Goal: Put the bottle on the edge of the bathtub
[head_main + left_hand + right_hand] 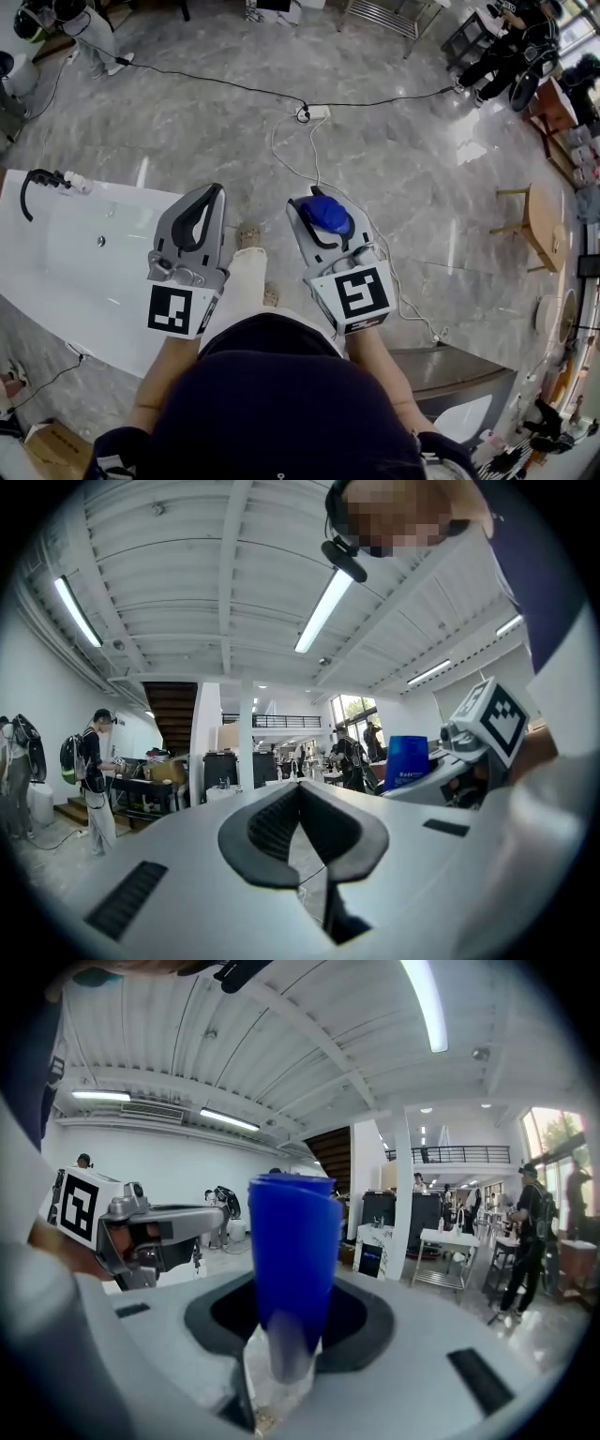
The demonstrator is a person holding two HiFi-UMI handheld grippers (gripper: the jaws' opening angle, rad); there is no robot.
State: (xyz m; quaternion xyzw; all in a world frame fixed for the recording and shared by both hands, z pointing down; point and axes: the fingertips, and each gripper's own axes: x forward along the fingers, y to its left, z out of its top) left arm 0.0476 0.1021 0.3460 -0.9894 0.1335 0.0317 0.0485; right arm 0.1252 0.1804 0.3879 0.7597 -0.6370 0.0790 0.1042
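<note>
Blue bottle [328, 214] is gripped upright between the jaws of our right gripper [322, 200], and we hold it over the grey marble floor [187, 122], not yet at the white bathtub [66, 267] on our left. Our left gripper [213, 191] hangs alongside, its jaws clenched on nothing, and from the head view it overlaps the bathtub's right-hand edge
</note>
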